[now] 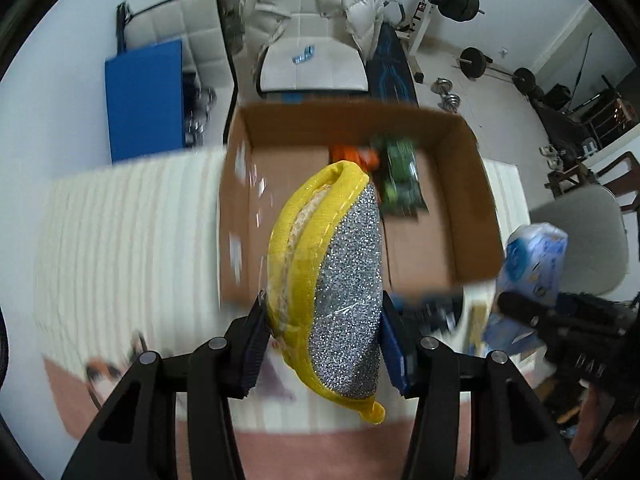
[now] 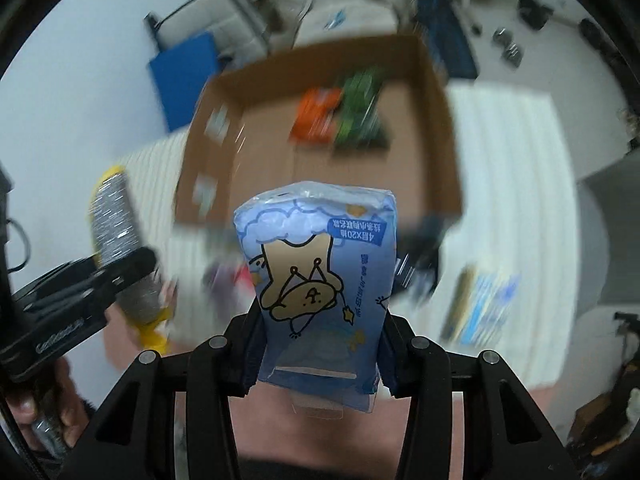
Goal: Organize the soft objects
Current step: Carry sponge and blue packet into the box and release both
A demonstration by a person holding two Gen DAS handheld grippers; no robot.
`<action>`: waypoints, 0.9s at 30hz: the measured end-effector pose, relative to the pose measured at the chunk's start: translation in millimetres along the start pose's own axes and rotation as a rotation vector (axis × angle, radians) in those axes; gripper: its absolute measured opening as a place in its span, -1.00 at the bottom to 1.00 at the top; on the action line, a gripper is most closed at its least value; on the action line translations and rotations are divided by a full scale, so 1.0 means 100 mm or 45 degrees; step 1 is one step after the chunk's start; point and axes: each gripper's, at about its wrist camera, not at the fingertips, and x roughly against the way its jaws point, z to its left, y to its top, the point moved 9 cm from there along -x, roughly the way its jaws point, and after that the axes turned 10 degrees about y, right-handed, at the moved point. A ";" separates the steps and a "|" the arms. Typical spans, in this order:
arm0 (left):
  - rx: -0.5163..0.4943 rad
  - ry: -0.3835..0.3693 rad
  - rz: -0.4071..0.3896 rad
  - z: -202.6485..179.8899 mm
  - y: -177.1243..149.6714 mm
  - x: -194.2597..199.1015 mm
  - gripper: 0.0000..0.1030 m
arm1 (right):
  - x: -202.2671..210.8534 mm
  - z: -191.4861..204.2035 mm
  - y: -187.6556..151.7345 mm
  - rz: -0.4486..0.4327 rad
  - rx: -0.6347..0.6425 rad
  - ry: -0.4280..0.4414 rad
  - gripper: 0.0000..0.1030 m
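At the centre of the left wrist view, a yellow-edged scrubbing pad (image 1: 328,280) with a glittery silver face hangs pinched between the 2 fingers of the left gripper (image 1: 324,344), its long oval body reaching up the frame over the near wall of the cardboard box (image 1: 472,200). The pad looks soft and padded, with a stitched yellow rim and a small yellow tab at its lower end.

In the right wrist view, a blue plastic tissue pack (image 2: 320,280) printed with a cartoon bear sits at lower centre, squeezed at its sides by the right gripper (image 2: 320,344); the film is glossy and creased at the top.

The open brown box fills the upper middle of both views, and holds an orange packet (image 2: 316,114) beside a green packet (image 2: 360,108) near its far wall. It rests on a cream ribbed cloth (image 1: 120,232). At lower left, a hand (image 2: 36,408) grips the left tool.
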 end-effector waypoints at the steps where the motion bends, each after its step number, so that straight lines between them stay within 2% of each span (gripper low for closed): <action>1: -0.003 0.006 0.006 0.03 0.12 -0.11 -0.08 | -0.04 -0.07 0.25 -0.014 -0.009 -0.034 -0.05; 4: 0.000 0.027 0.058 0.03 0.58 -0.49 -0.08 | -0.20 -0.23 0.75 -0.008 -0.031 -0.117 -0.05; 7: 0.003 0.039 0.128 0.01 0.83 -0.86 -0.08 | -0.50 -0.43 1.13 0.024 -0.043 -0.187 -0.05; 11: 0.007 0.048 0.240 -0.07 1.09 -1.35 -0.08 | -0.82 -0.61 1.40 0.062 -0.051 -0.257 -0.05; 15: 0.006 0.065 0.287 -0.10 1.22 -1.62 -0.07 | -1.12 -0.72 1.53 0.101 -0.059 -0.308 -0.04; 17: -0.017 0.069 0.319 -0.13 1.25 -1.76 0.00 | -1.21 -0.81 1.61 0.110 -0.057 -0.344 -0.04; 18: -0.035 0.095 0.349 -0.14 1.25 -1.86 0.01 | -1.24 -0.85 1.61 0.115 -0.052 -0.363 -0.01; 20: -0.042 0.137 0.430 -0.14 1.21 -2.05 0.01 | -1.34 -0.92 1.66 0.132 -0.061 -0.391 0.25; 21: -0.021 0.126 0.450 -0.14 1.21 -2.11 0.01 | -1.40 -0.92 1.68 0.131 -0.068 -0.374 0.40; 23: 0.028 0.103 0.464 -0.12 1.22 -2.16 0.04 | -1.43 -0.90 1.73 0.117 -0.065 -0.385 0.49; 26: 0.042 0.083 0.449 -0.13 1.23 -2.13 0.42 | -1.41 -0.86 1.77 0.105 -0.051 -0.390 0.63; 27: 0.031 0.086 0.439 -0.13 1.23 -2.10 0.44 | -1.40 -0.85 1.78 0.105 -0.049 -0.393 0.63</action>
